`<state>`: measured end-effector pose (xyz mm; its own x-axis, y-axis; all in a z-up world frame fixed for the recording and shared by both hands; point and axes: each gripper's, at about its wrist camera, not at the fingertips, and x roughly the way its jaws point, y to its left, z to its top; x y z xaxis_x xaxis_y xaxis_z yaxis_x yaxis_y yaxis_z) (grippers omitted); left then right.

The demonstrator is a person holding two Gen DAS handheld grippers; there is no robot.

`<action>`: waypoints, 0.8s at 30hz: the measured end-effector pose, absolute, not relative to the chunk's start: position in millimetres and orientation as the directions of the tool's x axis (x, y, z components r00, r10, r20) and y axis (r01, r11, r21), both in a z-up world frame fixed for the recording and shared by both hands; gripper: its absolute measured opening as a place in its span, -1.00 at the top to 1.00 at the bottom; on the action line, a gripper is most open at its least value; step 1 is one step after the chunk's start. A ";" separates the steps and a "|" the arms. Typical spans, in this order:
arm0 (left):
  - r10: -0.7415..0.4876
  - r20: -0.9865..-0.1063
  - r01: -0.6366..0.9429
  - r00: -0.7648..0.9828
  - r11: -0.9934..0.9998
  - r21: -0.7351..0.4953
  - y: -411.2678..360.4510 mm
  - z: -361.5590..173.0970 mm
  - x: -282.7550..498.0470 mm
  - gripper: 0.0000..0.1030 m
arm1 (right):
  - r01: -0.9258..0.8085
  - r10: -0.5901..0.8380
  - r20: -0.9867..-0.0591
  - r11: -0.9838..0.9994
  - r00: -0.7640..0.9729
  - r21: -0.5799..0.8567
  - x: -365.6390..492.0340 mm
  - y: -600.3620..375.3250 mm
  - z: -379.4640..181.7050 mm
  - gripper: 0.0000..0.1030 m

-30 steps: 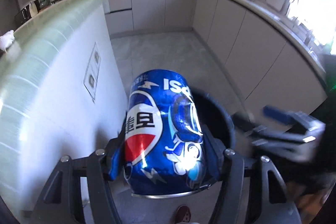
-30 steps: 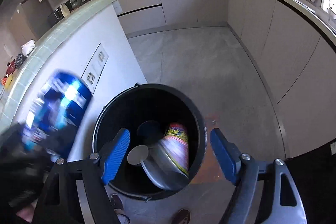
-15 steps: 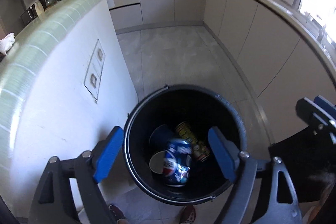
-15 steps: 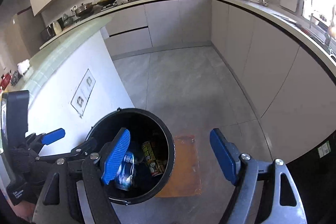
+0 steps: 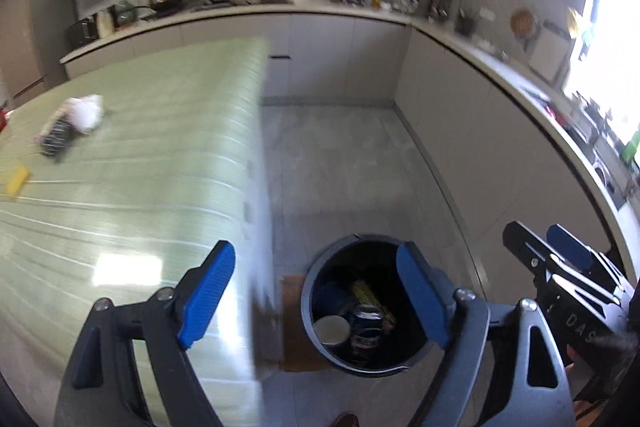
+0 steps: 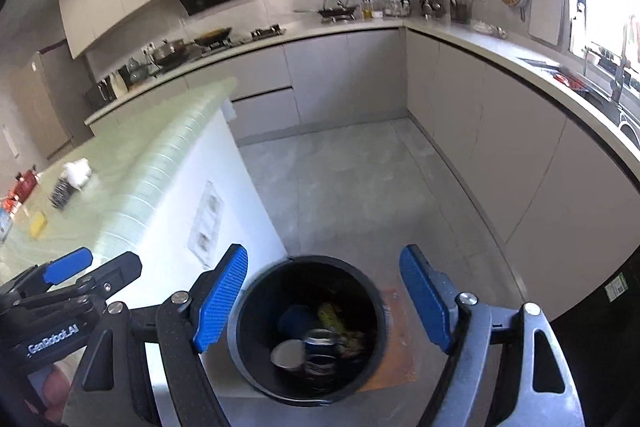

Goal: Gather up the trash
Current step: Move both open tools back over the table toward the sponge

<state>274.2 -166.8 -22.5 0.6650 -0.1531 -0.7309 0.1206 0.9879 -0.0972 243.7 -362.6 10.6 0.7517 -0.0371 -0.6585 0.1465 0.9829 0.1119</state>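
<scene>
Both sets of my jaws gape apart, holding nothing: left gripper (image 5: 316,301), right gripper (image 6: 324,301). Black trash bin (image 6: 240,343) on the floor at 6 o'clock, holding a blue Pepsi can (image 5: 366,331), a white cup (image 5: 331,330), a yellow wrapper (image 5: 366,293). Crumpled white trash (image 5: 84,111) on the green counter (image 5: 160,155), 10 o'clock.

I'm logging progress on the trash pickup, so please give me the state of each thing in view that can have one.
left gripper: open, empty
right gripper: open, empty
trash bin: uncovered, on the floor, partly filled
blue can: inside the bin, upright
white cup: inside the bin, lying beside the can
crumpled white paper: on the green counter, not collected
yellow item: on the counter, not collected
</scene>
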 end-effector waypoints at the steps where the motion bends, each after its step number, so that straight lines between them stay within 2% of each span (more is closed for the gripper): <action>1: -0.146 -0.724 0.109 0.674 0.989 -0.099 -152.8 -19.7 274.9 -0.64 | 0.138 -0.031 -0.649 0.984 0.760 0.114 244.6 -348.6 18.7 -0.56; 8: -0.046 -0.703 -0.011 0.710 0.997 -0.076 -28.1 -10.0 276.8 -0.64 | 0.039 0.035 -0.614 0.994 0.788 0.106 265.7 -222.9 47.2 -0.56; 17: 0.074 -0.727 -0.139 0.683 0.990 -0.030 131.8 -28.4 284.8 -0.64 | -0.039 0.119 -0.625 0.989 0.772 0.140 292.8 -66.8 34.1 -0.56; 24: 0.113 -0.755 -0.231 0.646 0.972 -0.053 204.6 -40.1 298.2 -0.64 | -0.118 0.171 -0.641 0.985 0.748 0.125 314.3 8.5 29.0 -0.56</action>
<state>298.2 204.6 -40.1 0.6459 0.1128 -0.7550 -0.2311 0.9715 -0.0526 314.3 8.5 29.0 0.7485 0.1711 -0.6407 -0.1178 0.9851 0.1254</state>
